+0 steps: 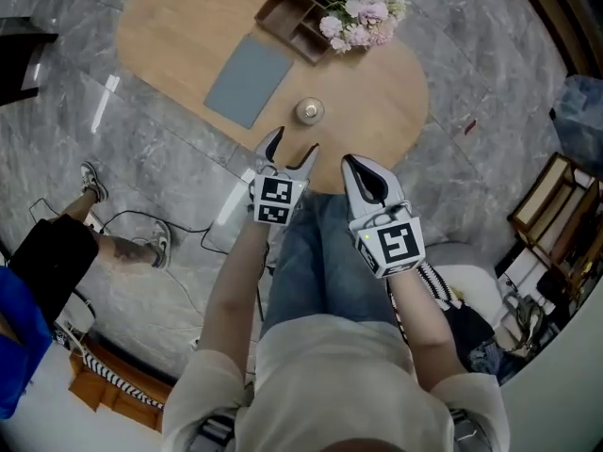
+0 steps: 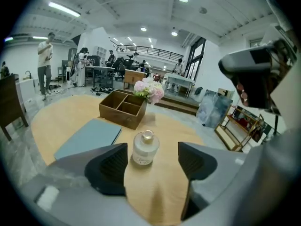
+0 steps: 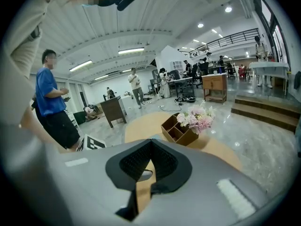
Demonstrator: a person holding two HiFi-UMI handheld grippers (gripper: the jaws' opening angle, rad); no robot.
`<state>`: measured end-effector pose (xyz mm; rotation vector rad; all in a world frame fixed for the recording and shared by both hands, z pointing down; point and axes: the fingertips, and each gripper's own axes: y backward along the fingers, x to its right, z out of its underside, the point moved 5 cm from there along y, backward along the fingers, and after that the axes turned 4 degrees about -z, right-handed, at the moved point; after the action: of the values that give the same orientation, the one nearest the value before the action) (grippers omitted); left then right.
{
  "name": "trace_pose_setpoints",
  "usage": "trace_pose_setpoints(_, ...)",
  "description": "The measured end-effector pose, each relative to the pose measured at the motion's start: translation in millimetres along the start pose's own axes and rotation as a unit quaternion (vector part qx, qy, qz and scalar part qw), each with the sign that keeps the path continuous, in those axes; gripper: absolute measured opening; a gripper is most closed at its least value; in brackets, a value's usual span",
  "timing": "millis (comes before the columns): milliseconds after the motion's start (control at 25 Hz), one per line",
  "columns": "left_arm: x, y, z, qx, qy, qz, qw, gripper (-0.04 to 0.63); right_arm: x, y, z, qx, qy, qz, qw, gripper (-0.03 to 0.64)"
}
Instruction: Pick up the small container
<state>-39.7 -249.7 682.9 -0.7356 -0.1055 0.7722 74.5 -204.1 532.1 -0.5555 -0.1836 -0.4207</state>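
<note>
The small container [image 1: 309,111] is a frosted jar with a gold top, upright near the front edge of the round wooden table [image 1: 179,26]. My left gripper [image 1: 294,142] is just short of it, jaws open. In the left gripper view the container [image 2: 145,148] stands a little beyond the two dark pads [image 2: 113,166], centred in the gap and touching neither. My right gripper [image 1: 350,163] hangs over the table's front edge, to the right of the container, and is shut. In the right gripper view its jaws [image 3: 149,147] meet at the tips with nothing held.
A grey flat pad [image 1: 250,80] lies left of the container. A wooden divided box [image 1: 294,14] with pink flowers [image 1: 363,22] stands behind it. Someone's legs [image 1: 113,248] are on the floor to the left, and a shelf [image 1: 551,205] stands at the right.
</note>
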Motion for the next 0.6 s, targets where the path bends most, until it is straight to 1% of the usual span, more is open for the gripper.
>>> trace_pose_setpoints(200,-7.9,-45.7,18.0,-0.010,-0.024,-0.013,0.9996,0.365,24.4,-17.0,25.5,-0.017,-0.005,-0.002,1.000,0.002)
trace_pose_setpoints(320,-10.9,-66.9,24.4,-0.007,-0.039,-0.016,0.9991,0.386,36.0,-24.1,40.8,-0.024,-0.013,0.000,1.000,0.002)
trace_pose_setpoints(480,-9.6,-91.8,36.1,-0.003,-0.051,-0.020,0.9985,0.390,48.5,-30.7,60.6,-0.031,-0.032,0.006,0.999,0.002)
trace_pose_setpoints(600,-9.3,-107.0,37.8,0.001,-0.062,-0.023,0.9978,0.390,52.6,-34.4,73.8,-0.038,-0.042,0.005,0.998,0.002)
